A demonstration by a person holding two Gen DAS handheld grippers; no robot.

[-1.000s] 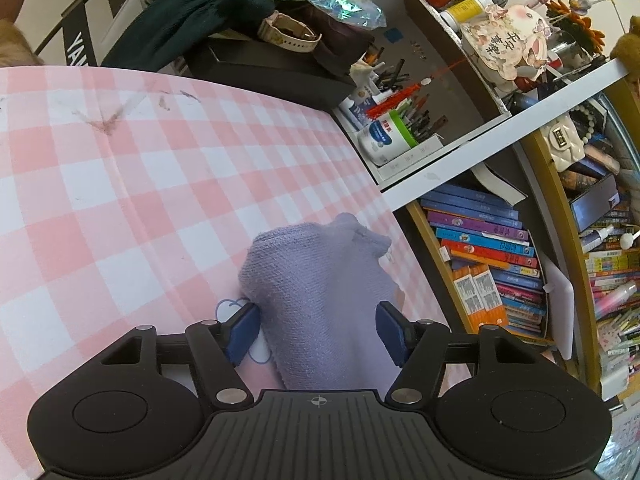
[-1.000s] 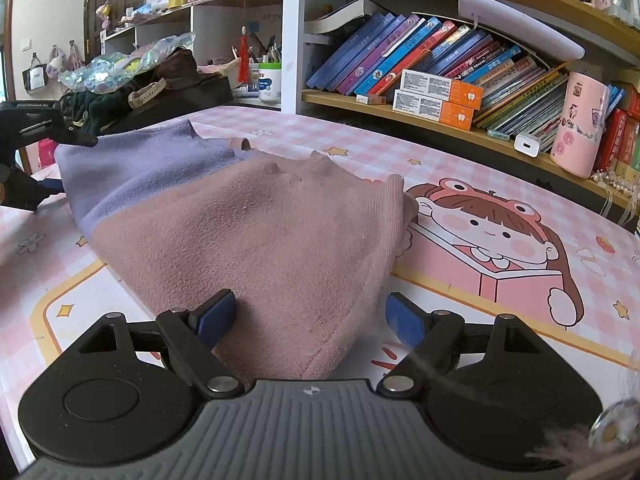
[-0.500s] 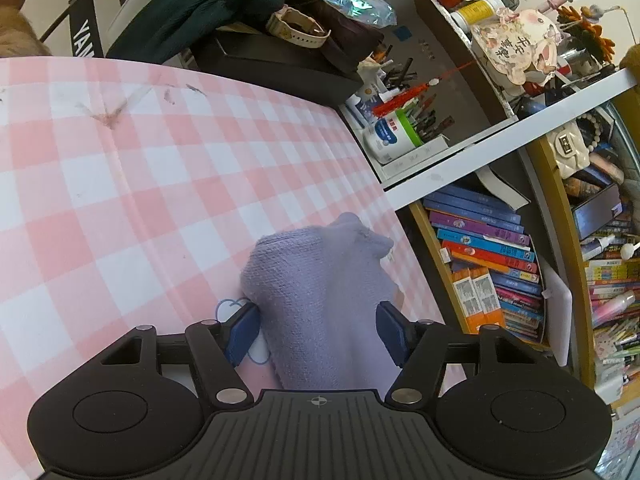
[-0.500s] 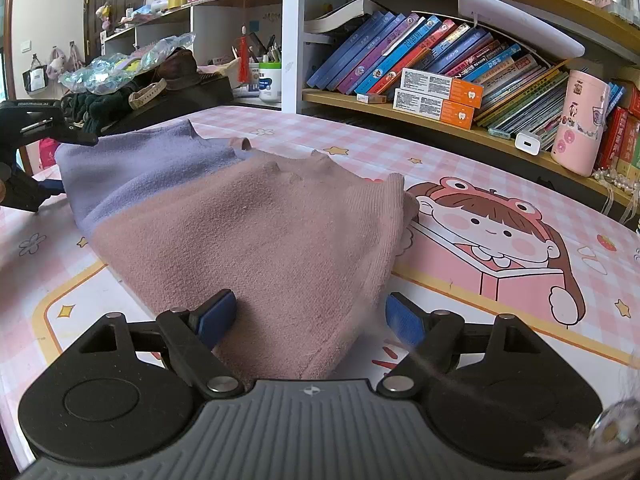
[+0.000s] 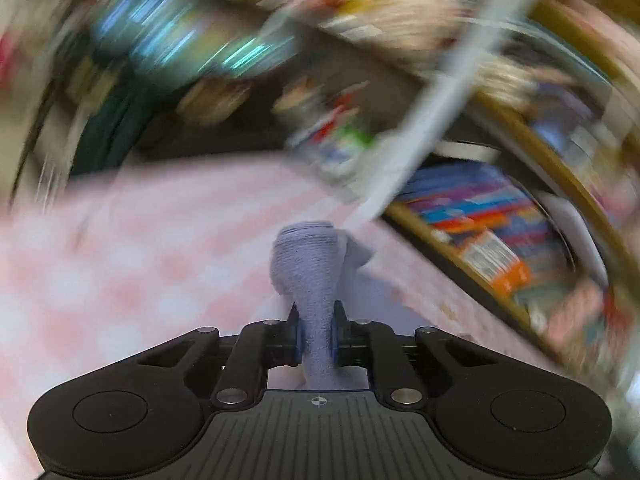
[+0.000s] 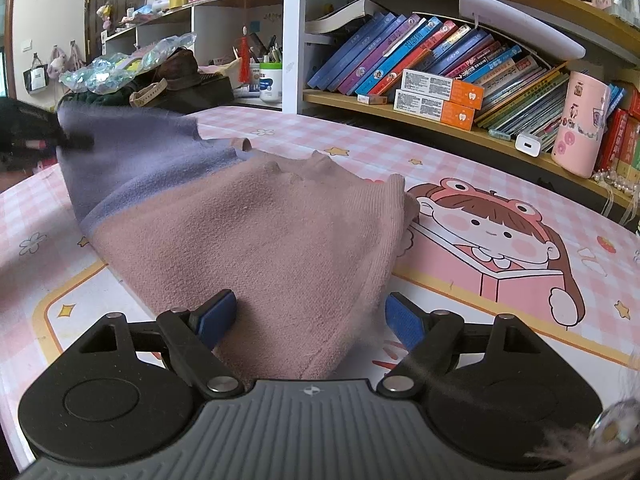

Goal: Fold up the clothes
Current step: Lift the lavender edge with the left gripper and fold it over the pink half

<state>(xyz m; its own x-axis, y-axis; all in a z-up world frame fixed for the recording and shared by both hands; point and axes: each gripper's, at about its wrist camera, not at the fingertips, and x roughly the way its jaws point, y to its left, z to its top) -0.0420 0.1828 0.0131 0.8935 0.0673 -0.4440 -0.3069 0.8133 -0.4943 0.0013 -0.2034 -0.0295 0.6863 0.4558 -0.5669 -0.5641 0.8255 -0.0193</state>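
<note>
right gripper [image 6: 309, 316]: fingers spread, astride the near pink hem of the sweater [image 6: 256, 236], not pinching it
sweater: two-tone knit, pink part nearest, purple part beyond; lies mid-way across the pink checked table mat [image 6: 500, 280], just left of the cartoon girl print [image 6: 492, 232]
left gripper [image 5: 316, 338]: fingers pinched tight on a bunched purple end; looks like a sleeve or corner, cannot tell which
purple end: raised off the mat at the far left in the right wrist view; left wrist view heavily motion-blurred
bookshelf [image 6: 440, 76]: behind the mat's far edge
progress: early; one purple end picked up, no clean fold visible
left to do: lay purple end over body, fold the rest, square up
</note>
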